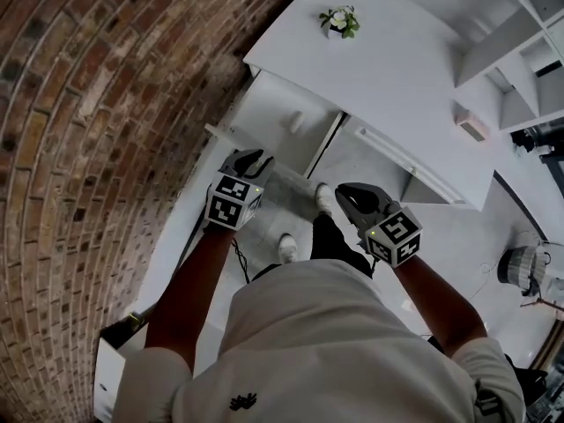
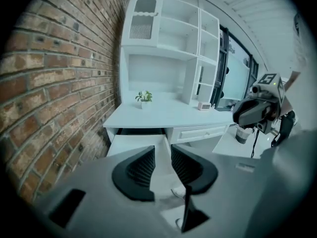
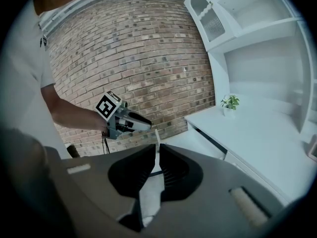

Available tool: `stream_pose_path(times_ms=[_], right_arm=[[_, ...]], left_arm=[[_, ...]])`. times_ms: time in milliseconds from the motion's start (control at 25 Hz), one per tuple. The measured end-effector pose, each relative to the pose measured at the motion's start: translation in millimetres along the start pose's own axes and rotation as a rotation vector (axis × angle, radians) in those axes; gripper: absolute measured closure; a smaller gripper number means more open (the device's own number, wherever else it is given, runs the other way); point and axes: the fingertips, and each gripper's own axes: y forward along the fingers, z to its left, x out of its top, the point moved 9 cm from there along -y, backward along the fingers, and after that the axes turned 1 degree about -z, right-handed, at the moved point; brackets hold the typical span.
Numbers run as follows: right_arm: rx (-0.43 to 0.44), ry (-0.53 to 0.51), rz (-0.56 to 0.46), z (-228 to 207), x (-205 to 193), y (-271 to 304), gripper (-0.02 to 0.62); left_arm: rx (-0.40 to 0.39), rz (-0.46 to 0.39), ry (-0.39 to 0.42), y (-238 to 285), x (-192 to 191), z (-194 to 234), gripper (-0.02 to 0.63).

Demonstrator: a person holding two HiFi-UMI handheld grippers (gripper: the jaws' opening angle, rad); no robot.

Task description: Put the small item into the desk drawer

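Head view looks down on a smooth white desk (image 1: 397, 69) set against a rough red-brick wall (image 1: 88, 148). Its white box-shaped drawer (image 1: 264, 104) stands pulled out, and a small pale item (image 1: 295, 123), too tiny to identify, lies inside it. A small potted plant (image 1: 339, 22) with green leaves sits on the desktop. The grey plastic left gripper (image 1: 251, 159) hangs near the drawer's front, its black ribbed pads parted with nothing between them. The right gripper (image 1: 348, 192), beside it, has its ribbed pads drawn close with only a narrow, empty slit between them. White open shelves (image 2: 163, 33) rise behind the desk.
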Motion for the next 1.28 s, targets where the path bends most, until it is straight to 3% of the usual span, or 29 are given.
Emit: stream_pose_path(times_ms=[480,760,1280], right_arm=[[0.035,-0.022,-0.014,60,-10,-2,0.563],[0.039,-0.025,-0.022,91,-12,-11,0.566],[0.014,-0.015,-0.022,111,-19,-27,0.583]], left_arm=[[-0.074,-0.054,-0.035,-92,-46,-56,0.600],[-0.150,-0.087,-0.064,-125,-55,-79,0.600],[-0.173,-0.102,-0.087,-147,-63,-82,0.600]])
